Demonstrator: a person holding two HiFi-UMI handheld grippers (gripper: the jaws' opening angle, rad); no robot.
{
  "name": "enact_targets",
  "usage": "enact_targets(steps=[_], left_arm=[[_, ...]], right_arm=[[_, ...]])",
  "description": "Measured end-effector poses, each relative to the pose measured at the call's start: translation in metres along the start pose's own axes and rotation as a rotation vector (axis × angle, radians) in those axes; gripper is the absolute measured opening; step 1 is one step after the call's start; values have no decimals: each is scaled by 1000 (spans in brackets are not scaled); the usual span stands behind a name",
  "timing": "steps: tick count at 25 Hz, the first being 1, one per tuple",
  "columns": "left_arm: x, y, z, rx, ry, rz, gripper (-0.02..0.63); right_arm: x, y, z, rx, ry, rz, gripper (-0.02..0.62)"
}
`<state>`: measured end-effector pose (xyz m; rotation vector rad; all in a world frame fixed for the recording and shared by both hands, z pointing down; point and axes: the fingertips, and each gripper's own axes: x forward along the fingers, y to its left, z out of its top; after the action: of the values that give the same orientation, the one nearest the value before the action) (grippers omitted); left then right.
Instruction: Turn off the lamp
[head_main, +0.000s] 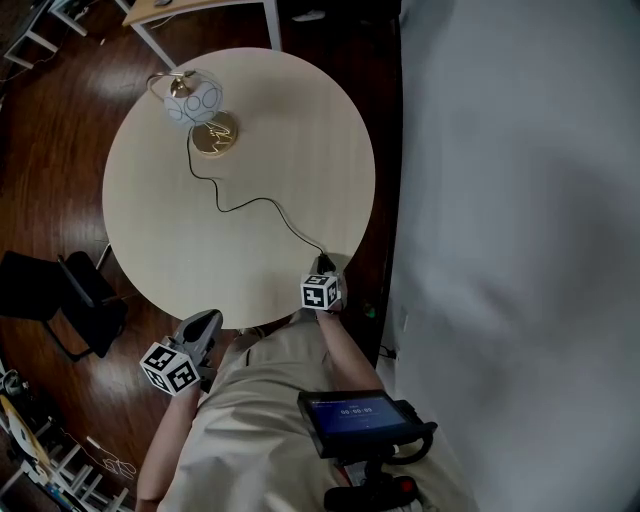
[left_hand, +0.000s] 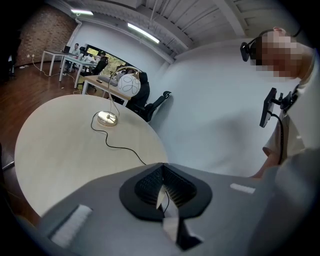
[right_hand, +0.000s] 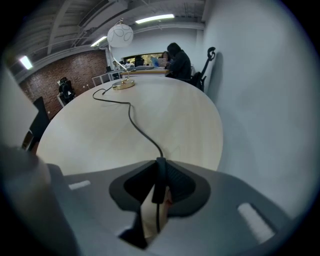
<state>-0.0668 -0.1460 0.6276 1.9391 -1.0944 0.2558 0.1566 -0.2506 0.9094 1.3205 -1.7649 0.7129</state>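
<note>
1. The right gripper (right_hand: 159, 172) stands at the near edge of the table (head_main: 300, 130) and points steeply down. Its jaws are nearly together and press on the black inline switch (right_hand: 159, 182) of the cord (head_main: 250, 203).
2. To do this step well, the jaws should probably squeeze the button face of the switch squarely, not its thin side. Which face they meet cannot be seen.
3. A pull is better avoided, because the thin cord could drag the lamp over the smooth table.
4. From the switch the cord runs across the table to the lamp (head_main: 195, 105), which stands upright near the far-left edge. Whether it is lit is hard to tell, so the lamp is the thing to watch.
5. The left gripper (head_main: 200, 328) hangs off the table, beside its near edge, with jaws closed together on nothing.
</note>
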Motion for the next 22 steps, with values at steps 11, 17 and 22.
enact_targets(steps=[11,17,22], left_arm=[[-1,2,1,13,-36,-20,0],[-9,16,14,34,-92,-37,0],[-31,25,15,58,-115,-68,0]], right_arm=[[-11,-9,13,-55,-40,-42,129],[-42,-8,41,-80,-134,-39,130],[-80,-6,56,-78,-178,-68,129]])
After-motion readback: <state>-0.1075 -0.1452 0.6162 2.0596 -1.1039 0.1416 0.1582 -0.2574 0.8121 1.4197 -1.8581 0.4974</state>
